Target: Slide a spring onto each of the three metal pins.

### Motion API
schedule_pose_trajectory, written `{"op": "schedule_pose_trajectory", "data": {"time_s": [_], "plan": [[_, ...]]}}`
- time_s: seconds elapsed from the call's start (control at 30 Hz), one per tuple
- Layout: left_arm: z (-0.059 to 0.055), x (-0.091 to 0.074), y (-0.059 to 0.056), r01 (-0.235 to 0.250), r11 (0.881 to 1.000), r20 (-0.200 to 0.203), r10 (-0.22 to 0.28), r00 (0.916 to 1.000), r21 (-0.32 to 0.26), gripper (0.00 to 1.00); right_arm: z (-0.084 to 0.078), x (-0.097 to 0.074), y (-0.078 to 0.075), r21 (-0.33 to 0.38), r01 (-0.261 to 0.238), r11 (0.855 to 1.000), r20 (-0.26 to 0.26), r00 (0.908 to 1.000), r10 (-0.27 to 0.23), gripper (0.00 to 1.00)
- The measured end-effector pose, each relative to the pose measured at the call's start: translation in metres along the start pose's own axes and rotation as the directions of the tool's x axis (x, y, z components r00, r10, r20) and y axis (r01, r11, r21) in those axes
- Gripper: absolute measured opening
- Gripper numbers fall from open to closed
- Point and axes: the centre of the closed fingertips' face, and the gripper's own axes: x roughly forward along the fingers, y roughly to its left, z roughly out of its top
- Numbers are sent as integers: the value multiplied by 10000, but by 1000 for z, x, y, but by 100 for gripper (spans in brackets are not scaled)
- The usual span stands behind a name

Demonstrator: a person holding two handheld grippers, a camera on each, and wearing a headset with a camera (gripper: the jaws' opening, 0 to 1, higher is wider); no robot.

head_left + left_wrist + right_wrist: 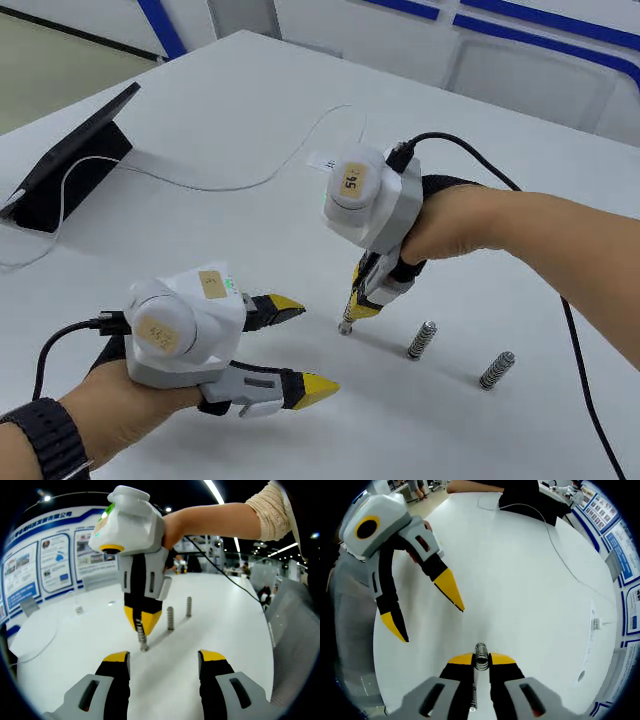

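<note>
The R gripper (358, 306) is pointing down at the table (250, 120), near the middle of the head view. Its jaws are squeezing almost shut on the top of a spring (480, 656); only the spring's width is keeping them apart. In the L gripper view the spring (142, 634) is hanging from the R gripper's (142, 622) yellow tips and reaching down to a pin (144, 648) standing on the table. I can't tell how far the pin is going up inside it. In the head view the pin's foot (345, 326) is sitting just under the tips, at 7 o'clock from them.

Two more pins are standing at 4 o'clock from that one, in a row. The 2nd pin (422, 340) and the 3rd pin (496, 370) are each wearing a spring already, and nothing is touching them.

The L gripper (305, 345) is waiting at 7 o'clock in the head view, pointing at 3 o'clock. Its jaws are gaping wide w/ nothing in them. It is sitting near the first pin, at 8 o'clock from it, not touching. The R gripper view is showing it (434, 625) at 10 o'clock, jaws spread.

A dark tablet (70, 160) is leaning at 10 o'clock on the table, and a thin white cable (230, 187) is running from it toward 2 o'clock.
</note>
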Motion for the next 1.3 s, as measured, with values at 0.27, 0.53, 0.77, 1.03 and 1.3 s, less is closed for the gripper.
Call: {"op": "schedule_pose_trajectory", "data": {"time_s": [0.27, 0.53, 0.77, 1.03, 1.3], "plan": [[-1, -1, 1, -21, 10000, -26, 21, 10000, -55, 55, -1, 9, 2, 213, -71, 9997, 74, 9999, 69, 12], [-2, -1, 1, -37, 9999, -16, 37, 10000, -109, 55, -1, 16, 5, 338, -78, 9994, 97, 9999, 75, 12], [-2, 0, 2, -58, 9999, -34, 57, 10000, -128, 55, 0, 16, 3, 424, -85, 9991, 183, 9998, 78, 12], [-2, 0, 3, -88, 9999, -45, 87, 10000, -116, 56, -3, 14, 5, 528, -90, 9986, 390, 9992, 70, 17], [-1, 2, 2, -64, 9999, -72, 63, 10000, -89, 57, -8, 3, 4, 829, 189, 9964, 803, 9964, -256, 23]]}}
